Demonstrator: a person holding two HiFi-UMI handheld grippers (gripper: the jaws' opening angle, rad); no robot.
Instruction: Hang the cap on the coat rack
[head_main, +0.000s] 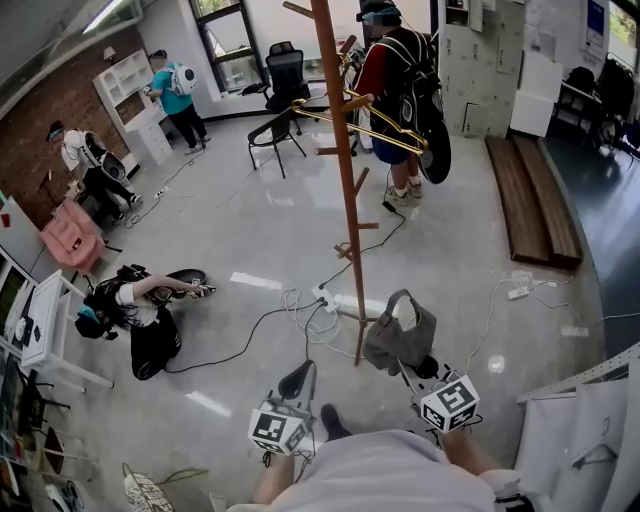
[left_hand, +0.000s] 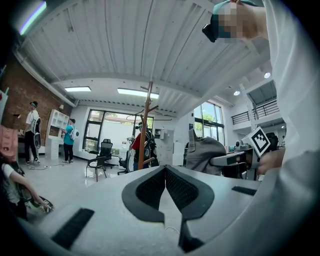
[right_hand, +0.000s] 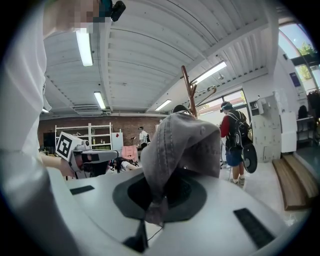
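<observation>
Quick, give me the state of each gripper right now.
Left gripper: closed, nothing between its jaws.
Right gripper: closed on the grey cap, holding it.

Open office: chairs (head_main: 287, 68), shelves (head_main: 125, 85), floor cables (head_main: 240, 345)

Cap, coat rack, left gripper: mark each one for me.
cap (right_hand: 185, 145), right gripper view, on the grey crown above the jaws.
coat rack (head_main: 340, 150), head view, on the middle of the wooden pole.
left gripper (left_hand: 165, 170), left gripper view, where its two fingertips meet.
</observation>
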